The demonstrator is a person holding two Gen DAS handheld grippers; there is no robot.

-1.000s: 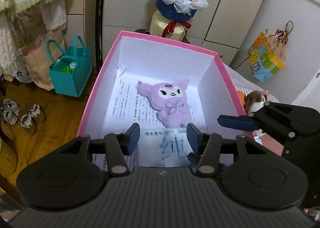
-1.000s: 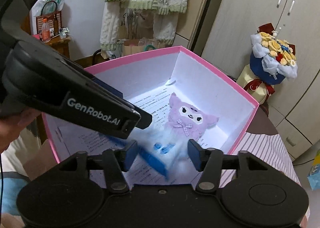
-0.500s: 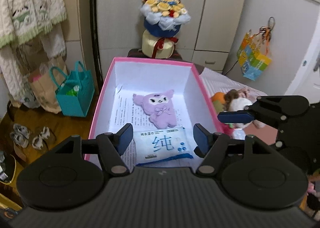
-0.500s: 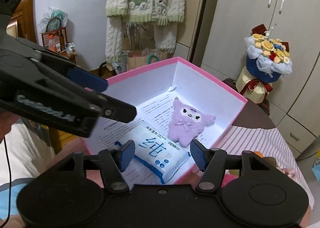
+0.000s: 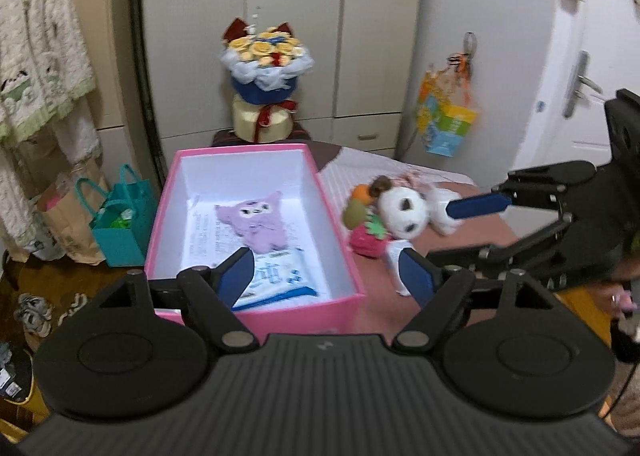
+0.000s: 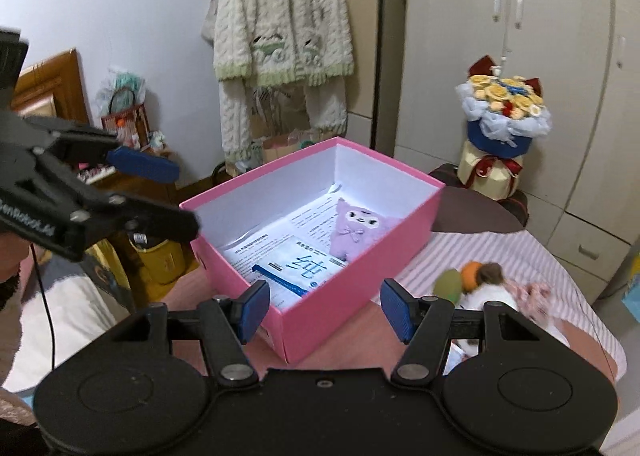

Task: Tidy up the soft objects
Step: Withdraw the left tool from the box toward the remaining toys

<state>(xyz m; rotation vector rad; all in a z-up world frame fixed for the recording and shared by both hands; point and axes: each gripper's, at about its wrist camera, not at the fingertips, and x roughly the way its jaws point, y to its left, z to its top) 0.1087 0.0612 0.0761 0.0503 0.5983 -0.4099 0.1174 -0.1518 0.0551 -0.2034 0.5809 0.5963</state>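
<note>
A pink box (image 5: 352, 276) (image 6: 360, 284) stands open on the table. Inside lie a purple plush (image 5: 256, 222) (image 6: 356, 226) and a white tissue pack with blue print (image 5: 276, 276) (image 6: 298, 268) on printed paper. To the right of the box lies a pile of soft toys: a white panda plush (image 5: 404, 212) (image 6: 492, 294), a red strawberry (image 5: 366, 238) and an orange and a green piece (image 6: 460, 276). My left gripper (image 5: 326, 274) is open and empty, held above the box's near edge. My right gripper (image 6: 324, 310) is open and empty, over the box's near corner.
A flower bouquet (image 5: 266, 80) (image 6: 502, 124) stands behind the table by the wardrobe. A teal bag (image 5: 120, 228) and shoes (image 5: 36, 308) are on the floor at left. A knitted cardigan (image 6: 282, 28) hangs on the wall. A striped cloth (image 6: 540, 256) covers the table's far part.
Both grippers have pulled back and up from the box and opened wider. The tissue pack now lies in the box. The toy pile has come into view at right.
</note>
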